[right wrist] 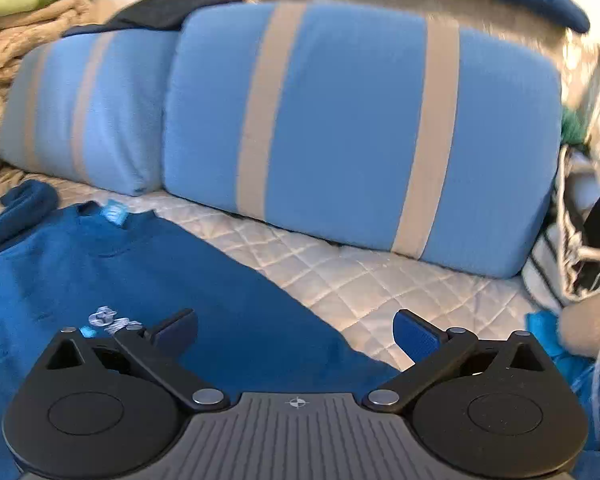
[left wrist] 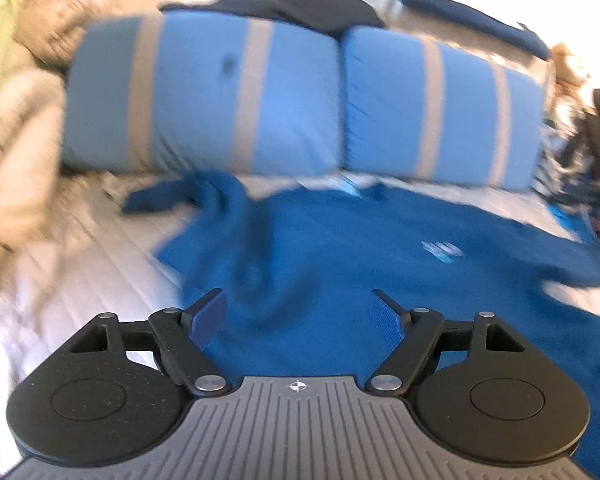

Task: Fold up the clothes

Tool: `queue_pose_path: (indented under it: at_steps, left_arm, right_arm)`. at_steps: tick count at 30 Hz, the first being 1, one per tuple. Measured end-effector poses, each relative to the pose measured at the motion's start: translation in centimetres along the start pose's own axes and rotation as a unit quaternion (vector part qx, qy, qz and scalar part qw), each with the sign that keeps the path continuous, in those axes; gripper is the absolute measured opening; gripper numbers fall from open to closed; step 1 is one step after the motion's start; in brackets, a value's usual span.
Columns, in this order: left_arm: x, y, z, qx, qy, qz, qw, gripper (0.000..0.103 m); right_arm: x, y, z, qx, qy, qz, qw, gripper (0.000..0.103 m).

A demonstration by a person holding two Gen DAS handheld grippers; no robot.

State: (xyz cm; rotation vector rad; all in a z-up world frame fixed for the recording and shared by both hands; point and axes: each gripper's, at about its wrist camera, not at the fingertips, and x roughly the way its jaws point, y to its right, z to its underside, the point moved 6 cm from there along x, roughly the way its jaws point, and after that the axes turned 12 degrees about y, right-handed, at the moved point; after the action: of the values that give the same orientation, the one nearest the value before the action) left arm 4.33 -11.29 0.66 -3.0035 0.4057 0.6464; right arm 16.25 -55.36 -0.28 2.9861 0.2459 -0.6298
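Overhead, left wrist view: left tool (left wrist: 298,302) hangs with jaws apart, nothing between the pads, above a blue sweatshirt (left wrist: 340,248) spread on the quilted bed cover (left wrist: 112,240). One sleeve (left wrist: 220,200) lies bunched toward two light-blue striped cushions (left wrist: 204,96). Picture blurred.

Right wrist view: right tool (right wrist: 296,326) spread wide, empty, over the sweatshirt's edge (right wrist: 220,300) and the bare cover (right wrist: 380,280). Collar tag (right wrist: 115,213) points toward the cushions (right wrist: 340,128). Beige blankets (right wrist: 4,52) piled far left.
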Motion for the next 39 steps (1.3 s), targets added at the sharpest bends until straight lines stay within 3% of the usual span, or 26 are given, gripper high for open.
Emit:
queue_pose_path:
  at_steps: [7, 12, 18, 24, 26, 28, 32, 39]
  left_arm:
    - [6.1, -5.7, -0.7, -0.026, 0.006, -0.036, 0.999, 0.077]
    - [11.1, -8.8, -0.9, -0.068, 0.004, -0.051, 0.9964, 0.076]
    - [16.5, -9.7, -1.1, -0.087, -0.005, -0.05, 0.9949, 0.07]
    - [21.4, -10.1, -0.6, -0.099, -0.03, -0.059, 0.993, 0.045]
    - [22.6, -10.4, -0.5, -0.107, -0.044, -0.06, 0.9915, 0.019]
    - [21.7, -10.9, -1.2, -0.113, -0.033, -0.063, 0.991, 0.009]
    - [20.0, -11.8, -2.7, -0.126, -0.01, -0.07, 0.9895, 0.007]
    - [8.1, -11.6, -7.4, -0.119, 0.078, -0.07, 0.9873, 0.007]
  right_arm:
    - [-6.1, -3.7, -0.6, 0.037, 0.005, -0.035, 0.999, 0.103]
    - [-8.5, -7.3, 1.3, 0.073, -0.02, -0.087, 0.993, 0.103]
    - [-9.8, -11.4, 4.7, 0.104, -0.047, -0.111, 0.987, 0.103]
    - [-10.3, -14.6, 7.0, 0.155, -0.075, -0.154, 0.973, 0.103]
    - [-10.1, -15.6, 7.4, 0.144, -0.083, -0.157, 0.973, 0.103]
    - [-10.0, -16.5, 7.6, 0.124, -0.088, -0.157, 0.976, 0.103]
    - [-9.9, -16.9, 7.4, 0.112, -0.084, -0.16, 0.977, 0.103]
    - [-9.8, -16.8, 7.7, 0.12, -0.093, -0.162, 0.975, 0.103]
